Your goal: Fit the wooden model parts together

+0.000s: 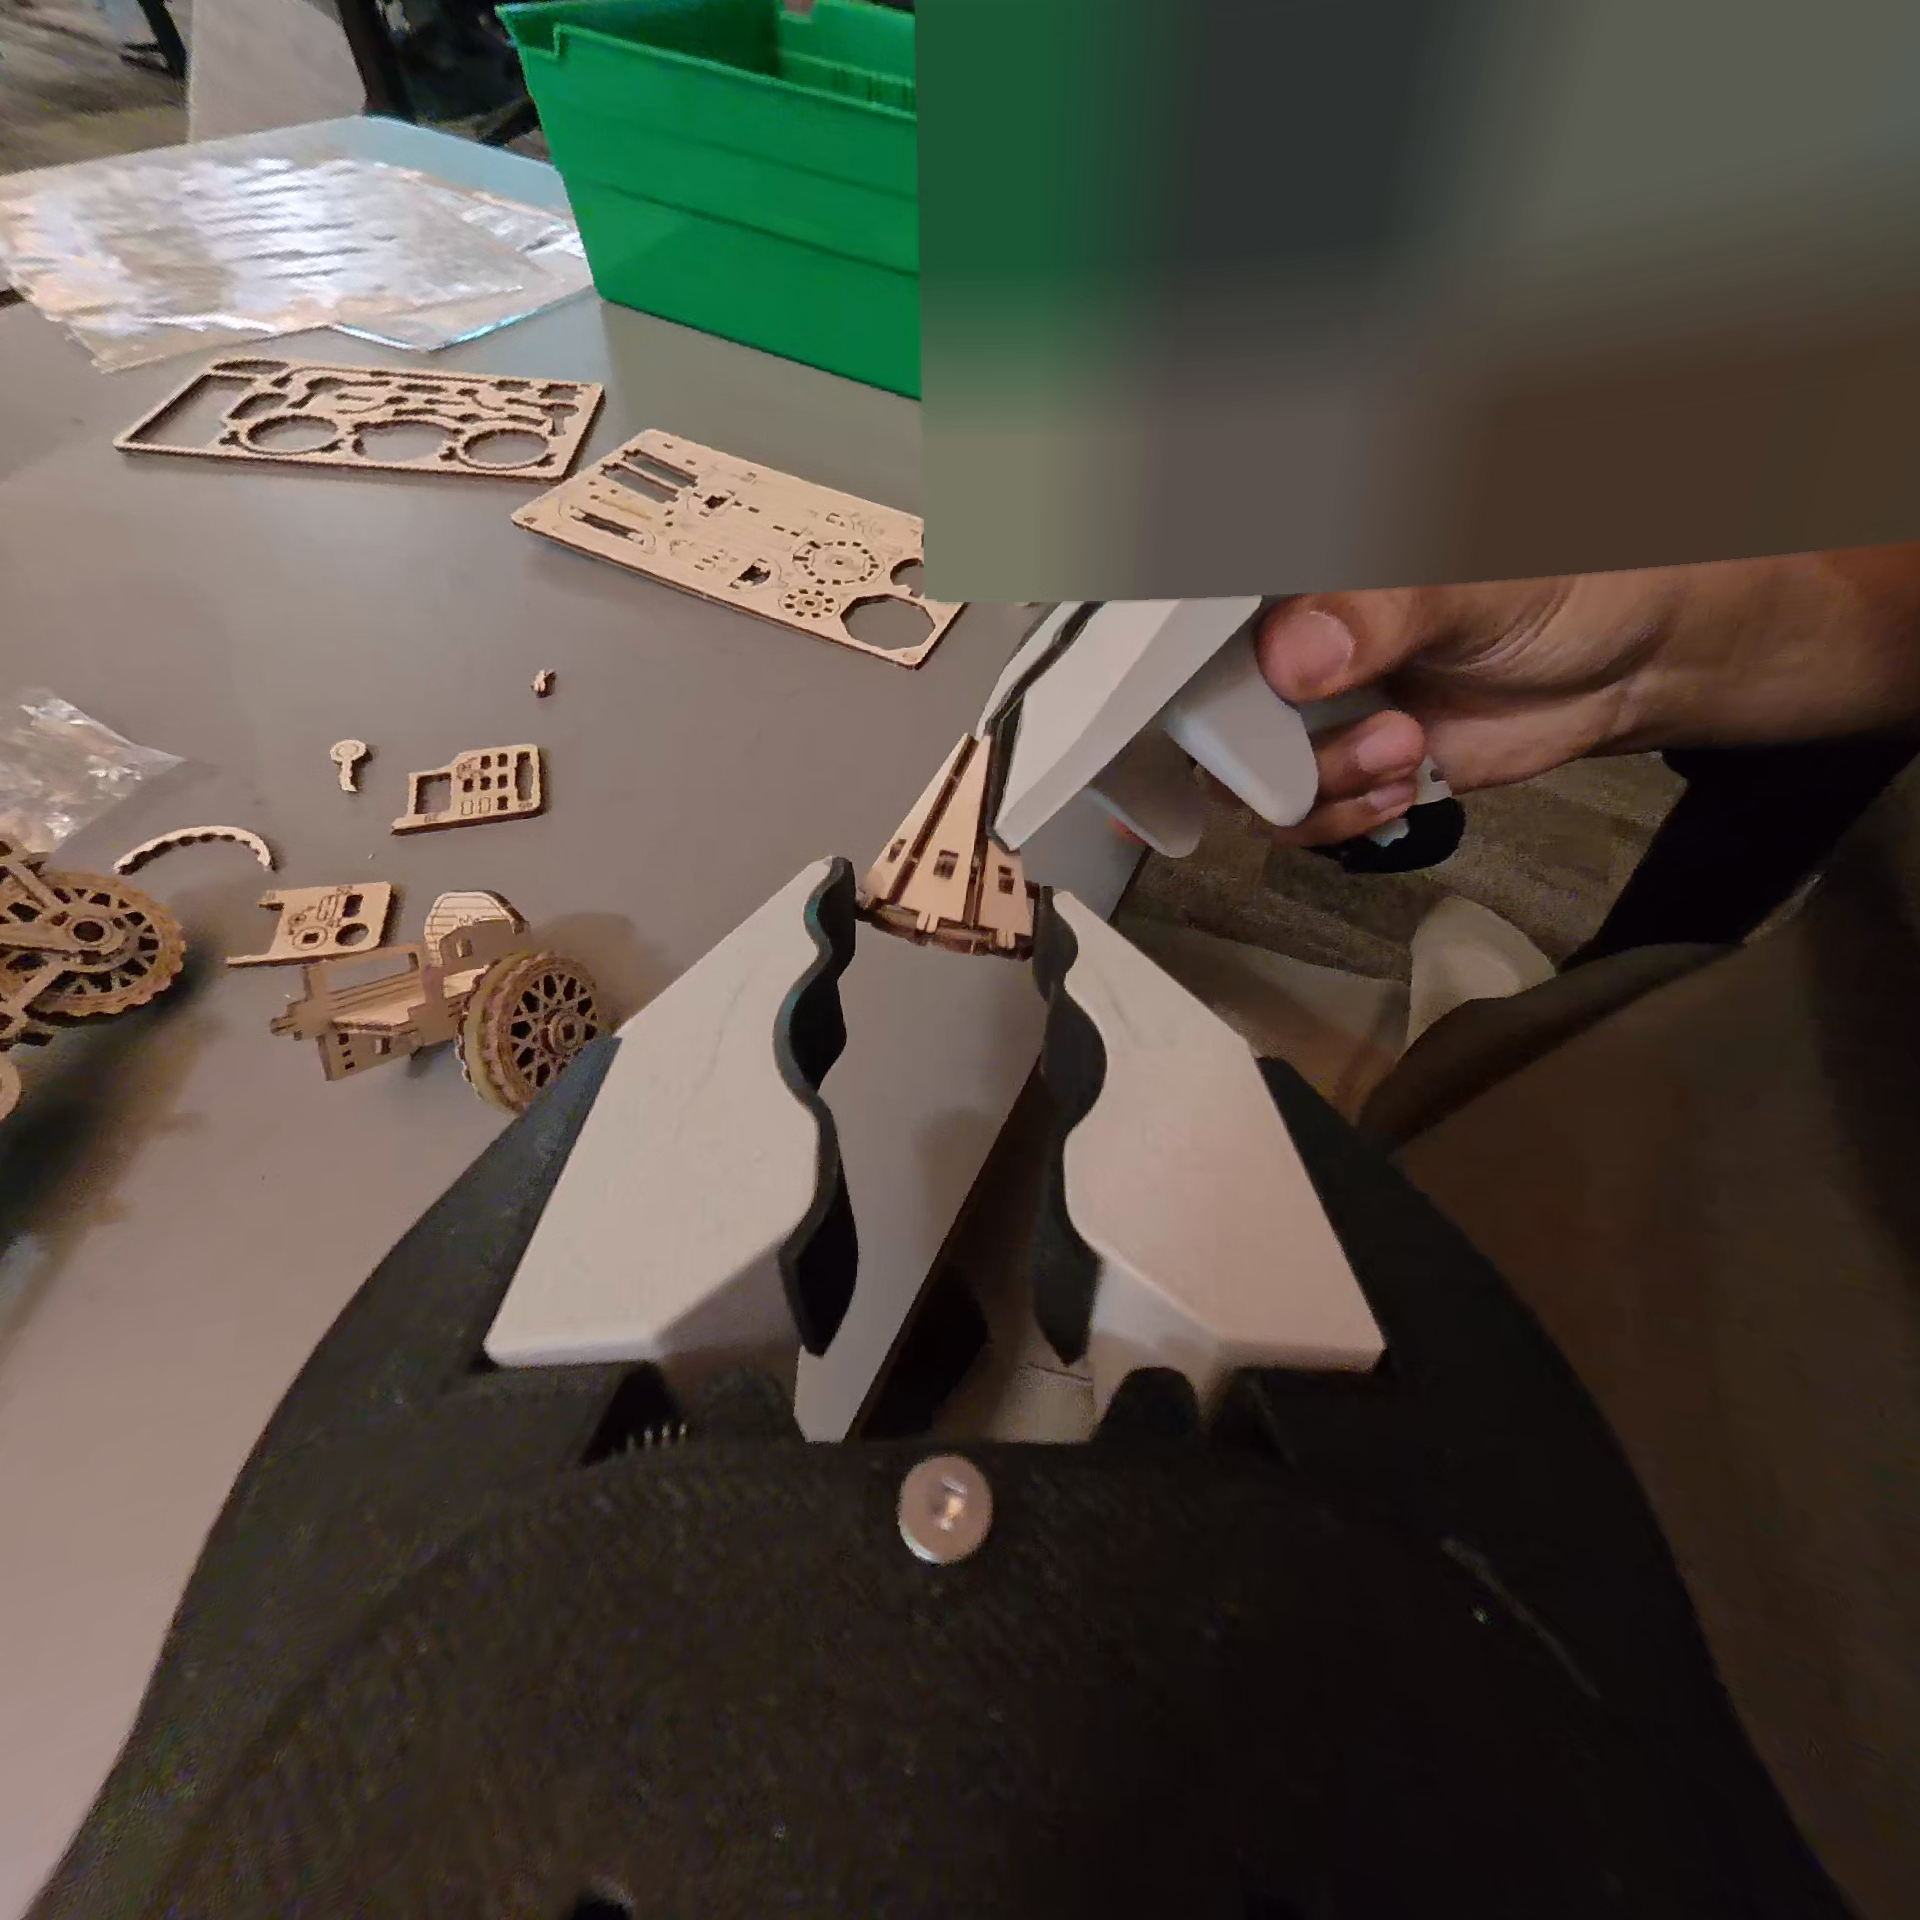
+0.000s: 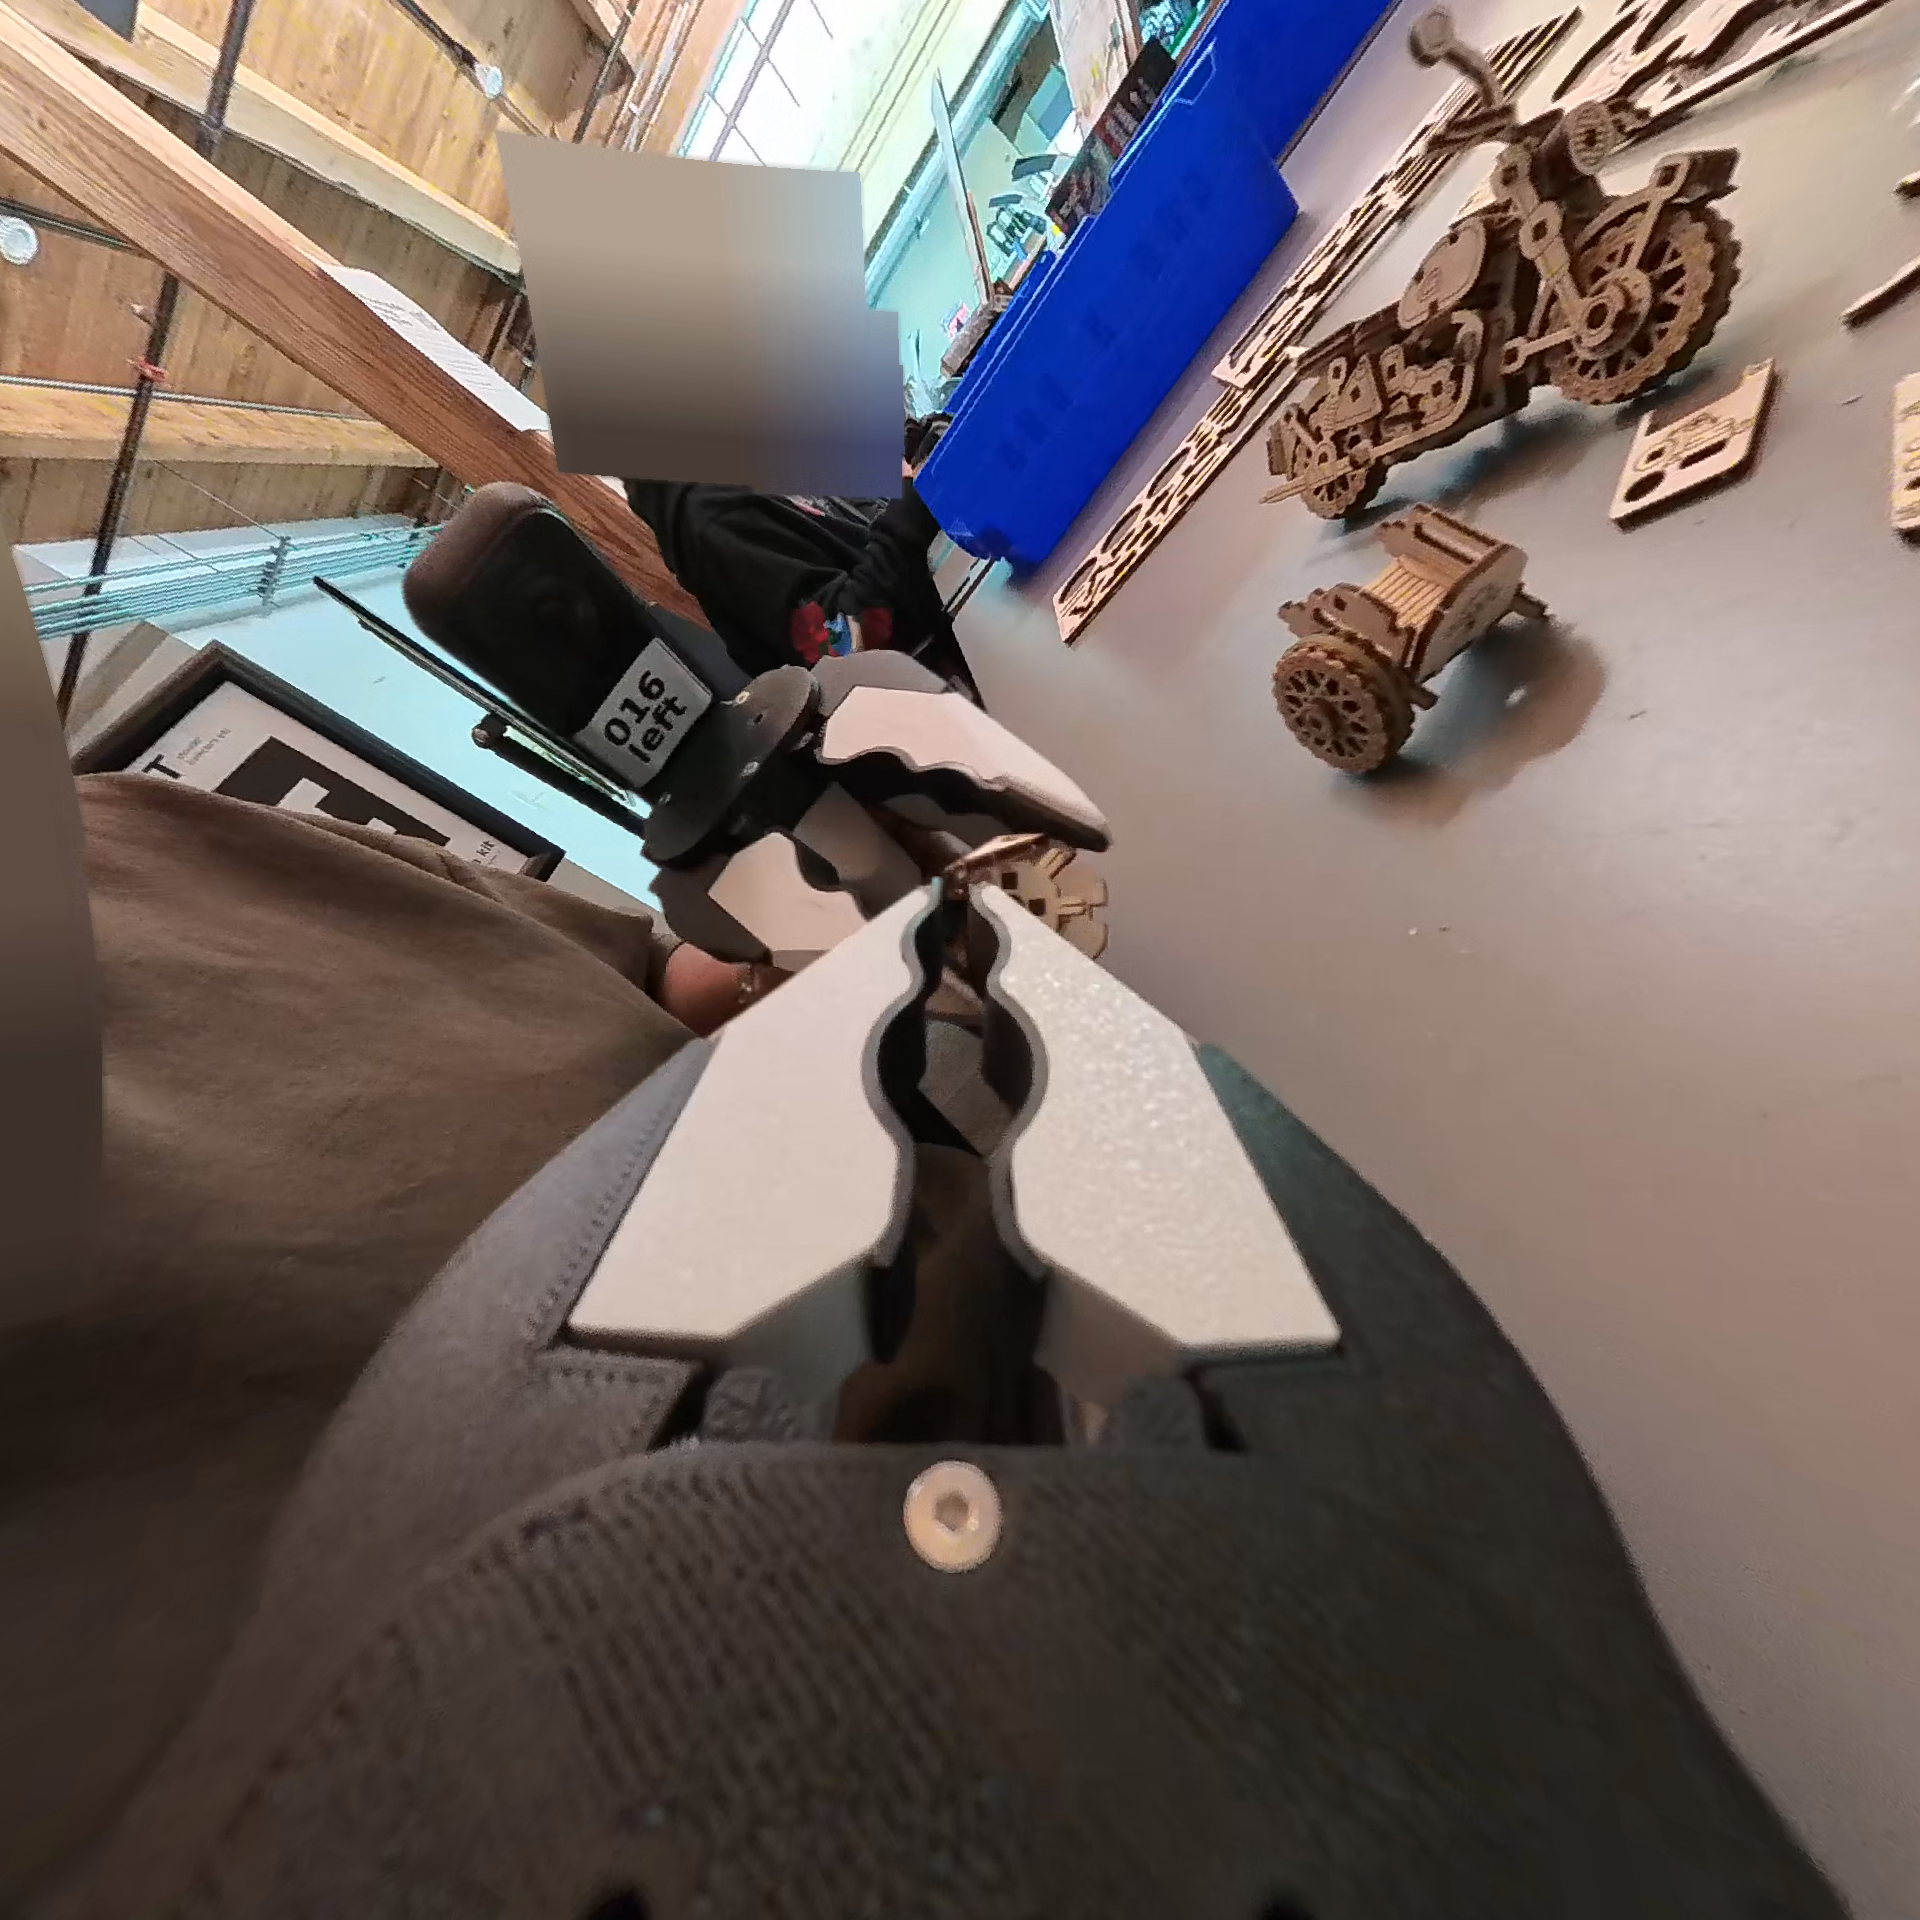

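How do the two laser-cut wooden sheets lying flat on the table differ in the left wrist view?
The far sheet is mostly an empty frame with three large round holes where parts were removed. The near sheet still holds most of its engraved parts, with few holes. The near sheet looks paler. Both are thin rectangular wooden sheets lying flat on the grey table.

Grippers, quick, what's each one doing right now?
Left gripper: shut on the wooden wheel assembly, gripping its round base.
Right gripper: shut on the same assembly's narrow top.

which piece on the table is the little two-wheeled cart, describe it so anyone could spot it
Start at the green bin on the grey table, then come toward the near edge past the flat cut-out sheets. The cart sits by the left gripper: the only small built-up piece with spoked wheels among flat loose bits.
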`<state>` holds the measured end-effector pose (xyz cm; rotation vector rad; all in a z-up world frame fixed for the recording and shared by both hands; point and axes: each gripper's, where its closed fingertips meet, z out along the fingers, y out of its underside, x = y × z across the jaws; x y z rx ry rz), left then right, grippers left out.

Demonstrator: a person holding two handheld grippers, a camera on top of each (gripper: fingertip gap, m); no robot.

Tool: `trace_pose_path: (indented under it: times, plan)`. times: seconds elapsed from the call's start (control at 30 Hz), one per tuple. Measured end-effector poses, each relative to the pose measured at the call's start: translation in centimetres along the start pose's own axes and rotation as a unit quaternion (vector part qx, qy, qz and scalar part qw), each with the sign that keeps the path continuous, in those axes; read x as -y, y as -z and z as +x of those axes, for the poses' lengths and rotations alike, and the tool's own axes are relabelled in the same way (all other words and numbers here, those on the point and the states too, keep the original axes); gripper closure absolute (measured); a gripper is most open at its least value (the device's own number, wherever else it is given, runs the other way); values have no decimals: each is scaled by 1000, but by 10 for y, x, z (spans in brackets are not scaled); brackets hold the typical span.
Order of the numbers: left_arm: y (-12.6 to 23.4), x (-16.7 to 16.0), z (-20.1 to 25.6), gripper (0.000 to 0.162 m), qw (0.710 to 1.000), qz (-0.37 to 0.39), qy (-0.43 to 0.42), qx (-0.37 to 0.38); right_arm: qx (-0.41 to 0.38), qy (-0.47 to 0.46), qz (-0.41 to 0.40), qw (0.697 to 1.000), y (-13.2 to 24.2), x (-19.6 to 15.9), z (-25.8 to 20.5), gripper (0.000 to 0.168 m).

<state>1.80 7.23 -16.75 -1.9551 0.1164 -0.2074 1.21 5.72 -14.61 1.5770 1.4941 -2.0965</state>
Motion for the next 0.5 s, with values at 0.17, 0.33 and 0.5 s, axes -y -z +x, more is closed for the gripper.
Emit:
trace_pose_path:
  times: [0.17,0.33,0.5]
  plan:
    - [1,1,0,131,1000,7,20,-12,14,-21,10,1000,0,2,-1,168]
    - [4,13,4,118,994,55,74,-51,66,-76,35,994,4,8,-5,168]
    - [17,28,11,111,981,111,103,-124,121,-118,40,985,10,13,-15,167]
